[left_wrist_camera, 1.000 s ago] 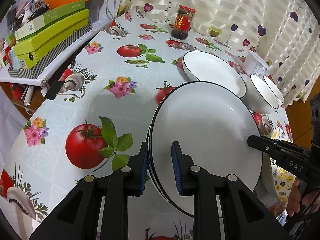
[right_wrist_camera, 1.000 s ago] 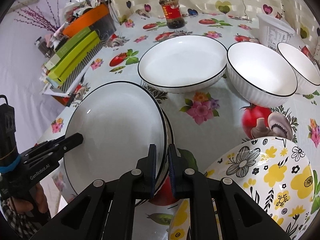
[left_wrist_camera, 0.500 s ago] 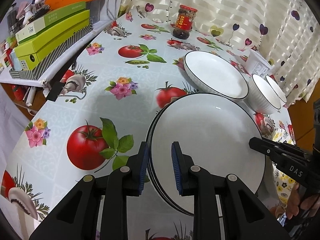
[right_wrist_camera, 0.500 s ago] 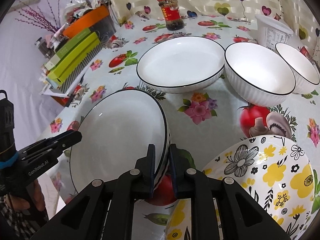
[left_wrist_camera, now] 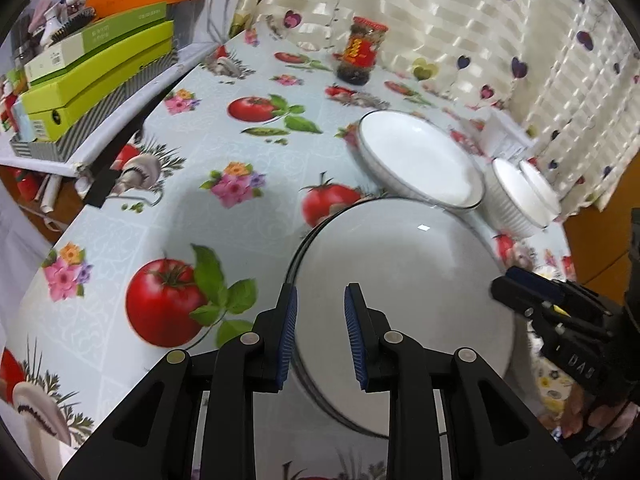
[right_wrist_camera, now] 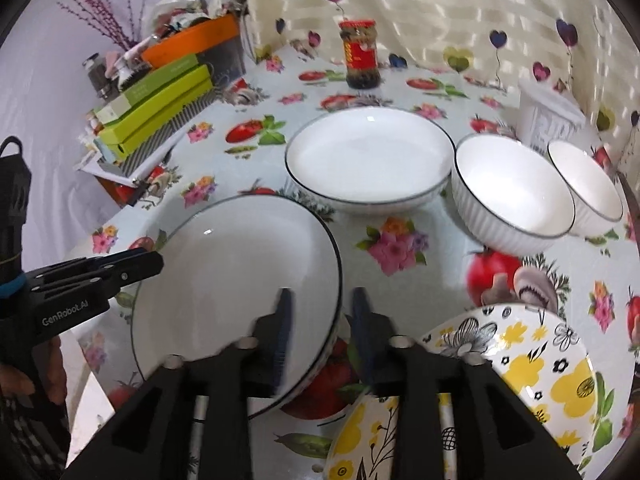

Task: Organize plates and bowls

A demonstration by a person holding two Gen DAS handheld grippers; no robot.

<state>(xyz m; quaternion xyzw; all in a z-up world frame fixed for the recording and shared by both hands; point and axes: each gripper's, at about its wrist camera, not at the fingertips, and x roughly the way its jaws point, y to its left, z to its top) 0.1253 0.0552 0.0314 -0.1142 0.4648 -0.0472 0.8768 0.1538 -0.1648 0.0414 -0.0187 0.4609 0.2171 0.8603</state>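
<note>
A stack of white plates with thin black rims sits on the tomato-print tablecloth. My left gripper straddles its near rim, one pad outside and one over the top plate. It still holds that rim, though its jaws are just starting to open. In the right wrist view my left gripper meets the stack's left edge. My right gripper is opening. The opposite rim lies between its blurred fingers, which stand apart from it. My right gripper shows at the stack's right side.
Behind the stack are a deep white plate, two ribbed white bowls, a white tub and a sauce jar. Yellow-flowered plates lie near right. Green boxes crowd the left edge. Curtain at the back.
The plate stack has come down and flattened onto the cloth. My right gripper's jaws, shut on the rim before, have spread apart. My left gripper has stayed at the rim.
</note>
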